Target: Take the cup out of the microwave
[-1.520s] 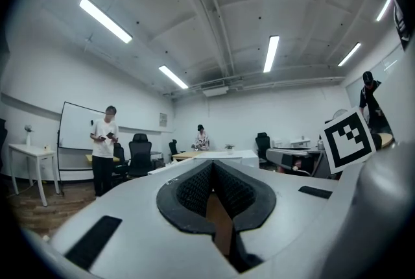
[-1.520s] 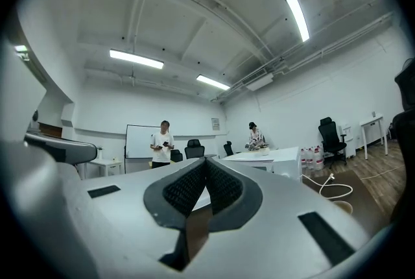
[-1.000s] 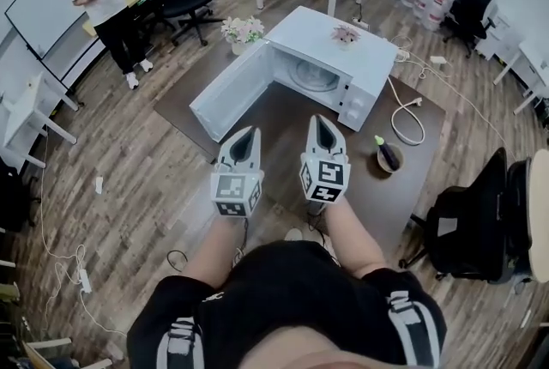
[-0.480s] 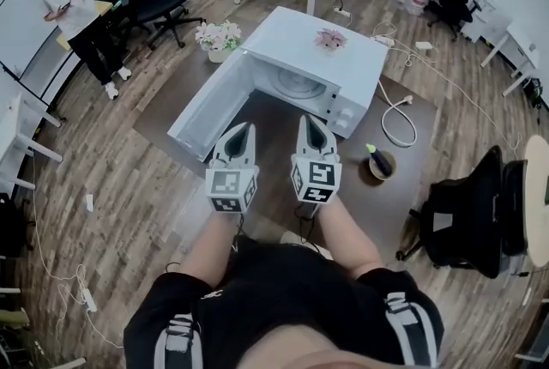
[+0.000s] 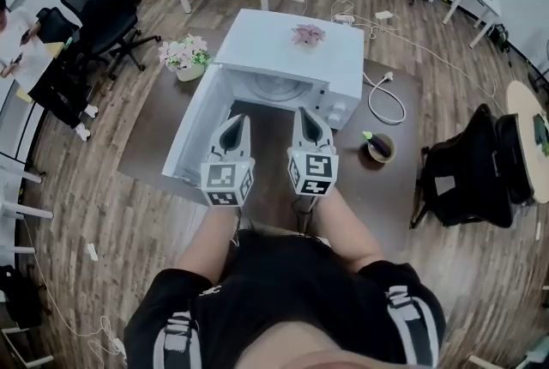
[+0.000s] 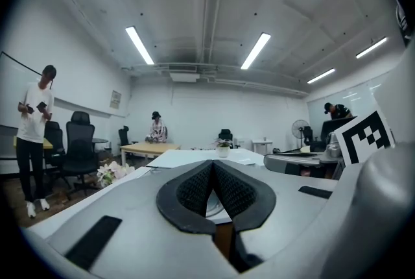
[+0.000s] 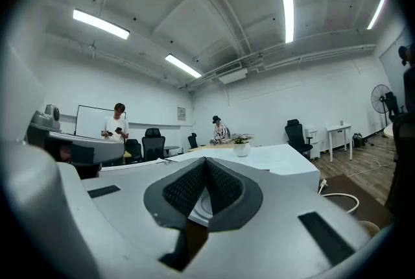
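**At the open microwave: both grippers closed, empty, short of the cavity**

On the dark brown low desk (image 5: pixel 403 178) stands a white box-shaped microwave (image 5: pixel 292 50). Its white door (image 5: pixel 193 131) is swung fully open to the left in the head view. Inside the cavity a round glass turntable plate (image 5: pixel 276 88) is visible. Only the front part of the cavity shows, and no view lets me tell whether the cup stands deeper inside.

Left gripper (image 5: pixel 238 120): the jaws are pressed together at the tips with nothing between them, as its own view confirms (image 6: pixel 212 164). It points level towards the cavity opening, beside the inner face of the door and clear of it.

Right gripper (image 5: pixel 307 111): the jaws are likewise closed on nothing (image 7: pixel 205 161). It is aimed at the right half of the opening and sits just short of the microwave front. The two grippers lie side by side and do not touch.

Other items noted:
- A small white pot of pink flowers (image 5: pixel 307 34) stands on top of the microwave.
- A larger pot of pale flowers (image 5: pixel 184 58) stands on the desk at the left, near the door hinge.
- A white power cable (image 5: pixel 382 101) is looped on the desk to the right of the microwave.
- A small round brown bowl (image 5: pixel 379 147) holding a purple and green object stands near the cable.
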Tool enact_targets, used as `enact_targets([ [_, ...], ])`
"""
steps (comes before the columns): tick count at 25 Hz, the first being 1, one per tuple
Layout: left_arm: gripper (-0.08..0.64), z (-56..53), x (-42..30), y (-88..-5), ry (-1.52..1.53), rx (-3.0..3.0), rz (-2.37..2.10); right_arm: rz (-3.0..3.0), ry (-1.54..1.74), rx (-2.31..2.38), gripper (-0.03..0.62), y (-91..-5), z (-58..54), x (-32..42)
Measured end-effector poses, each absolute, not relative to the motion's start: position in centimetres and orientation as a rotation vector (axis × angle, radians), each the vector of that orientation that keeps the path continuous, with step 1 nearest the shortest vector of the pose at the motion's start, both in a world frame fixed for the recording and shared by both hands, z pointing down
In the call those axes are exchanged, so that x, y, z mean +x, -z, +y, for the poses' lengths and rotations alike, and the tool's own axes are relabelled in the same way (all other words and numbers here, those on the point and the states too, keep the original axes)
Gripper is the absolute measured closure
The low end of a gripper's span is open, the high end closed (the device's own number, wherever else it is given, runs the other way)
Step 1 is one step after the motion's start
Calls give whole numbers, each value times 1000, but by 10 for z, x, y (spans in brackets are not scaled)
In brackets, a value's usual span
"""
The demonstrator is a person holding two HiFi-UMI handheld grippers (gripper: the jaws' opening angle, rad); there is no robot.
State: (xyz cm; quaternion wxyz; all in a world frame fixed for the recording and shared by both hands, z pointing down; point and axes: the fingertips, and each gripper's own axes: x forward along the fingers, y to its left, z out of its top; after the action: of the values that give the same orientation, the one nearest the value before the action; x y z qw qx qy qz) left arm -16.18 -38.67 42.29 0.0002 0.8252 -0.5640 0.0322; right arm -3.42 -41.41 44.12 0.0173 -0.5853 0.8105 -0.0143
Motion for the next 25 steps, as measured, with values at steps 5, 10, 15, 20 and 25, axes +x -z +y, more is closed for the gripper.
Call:
enact_targets([
  [5,560,-408,-181,-424,-94,2667,-1654,2433,56,-1942,591,-448,-430,-50],
  [10,560,-415,-187,-430,-94,2719,-1560,2401,87,-1920,397,-453,-441,-67],
  [15,560,-418,-194,-432,-101,2734,-1526,2394,131,-1938,116,-469,-459,-79],
  [20,560,-421,-201,-439,-115,2719,-1538,2391,160,-2020,81,-495,-484,-85],
  [25,560,-429,-213,-445,-121,2672,-1569,2341,194,-2130,84,-525,-516,-89],
])
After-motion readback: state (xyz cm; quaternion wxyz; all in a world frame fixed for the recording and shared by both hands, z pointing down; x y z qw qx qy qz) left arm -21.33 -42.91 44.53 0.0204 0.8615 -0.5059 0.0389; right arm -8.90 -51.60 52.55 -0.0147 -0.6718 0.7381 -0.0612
